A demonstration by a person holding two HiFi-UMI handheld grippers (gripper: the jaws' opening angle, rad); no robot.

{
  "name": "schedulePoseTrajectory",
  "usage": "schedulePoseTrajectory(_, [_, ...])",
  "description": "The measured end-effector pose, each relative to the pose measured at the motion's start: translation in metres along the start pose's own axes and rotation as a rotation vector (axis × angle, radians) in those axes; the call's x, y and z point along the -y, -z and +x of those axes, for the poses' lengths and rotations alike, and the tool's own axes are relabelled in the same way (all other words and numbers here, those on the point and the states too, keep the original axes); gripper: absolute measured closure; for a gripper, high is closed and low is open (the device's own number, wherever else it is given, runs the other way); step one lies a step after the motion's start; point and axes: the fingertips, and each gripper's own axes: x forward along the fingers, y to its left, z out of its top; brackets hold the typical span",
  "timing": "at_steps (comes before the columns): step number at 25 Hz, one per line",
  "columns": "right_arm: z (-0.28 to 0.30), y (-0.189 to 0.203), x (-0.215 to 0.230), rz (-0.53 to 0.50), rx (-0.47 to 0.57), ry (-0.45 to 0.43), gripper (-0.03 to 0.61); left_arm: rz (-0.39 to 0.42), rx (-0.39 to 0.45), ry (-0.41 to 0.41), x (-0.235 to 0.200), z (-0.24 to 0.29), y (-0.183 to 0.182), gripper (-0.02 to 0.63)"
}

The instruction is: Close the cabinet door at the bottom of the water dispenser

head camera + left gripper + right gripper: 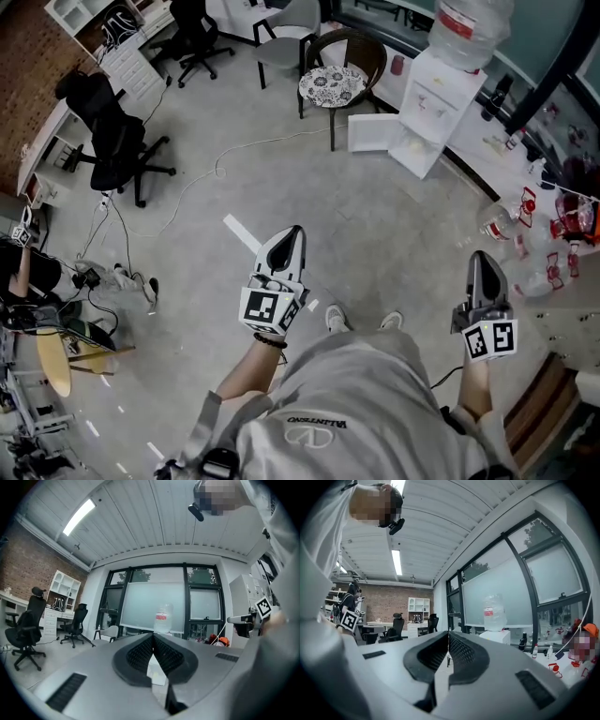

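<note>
Left gripper (292, 234) and right gripper (481, 258) point level ahead, jaws pressed together, empty. Water dispenser (433, 94) stands well ahead, its bottom cabinet door (372, 132) swung open

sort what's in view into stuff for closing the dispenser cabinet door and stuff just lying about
For the job: water dispenser, open cabinet door, left gripper, right gripper.
Lying about: wicker chair, black office chair, floor cable.
</note>
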Motion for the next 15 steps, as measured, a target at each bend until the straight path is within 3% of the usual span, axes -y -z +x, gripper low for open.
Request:
schedulePoseTrajectory(6, [0.011, 0.005, -0.026, -0.004, -0.008, -0.013, 0.561, -0.009, -0.017, 0.001, -0.021, -0.009, 0.007, 0.612])
schedulePoseTrajectory(15, [0.028, 0.010, -0.026, -0.003, -0.010, -0.029, 0.561, -0.017, -0.029, -0.005, -0.024, -0.006, 0.016, 0.612])
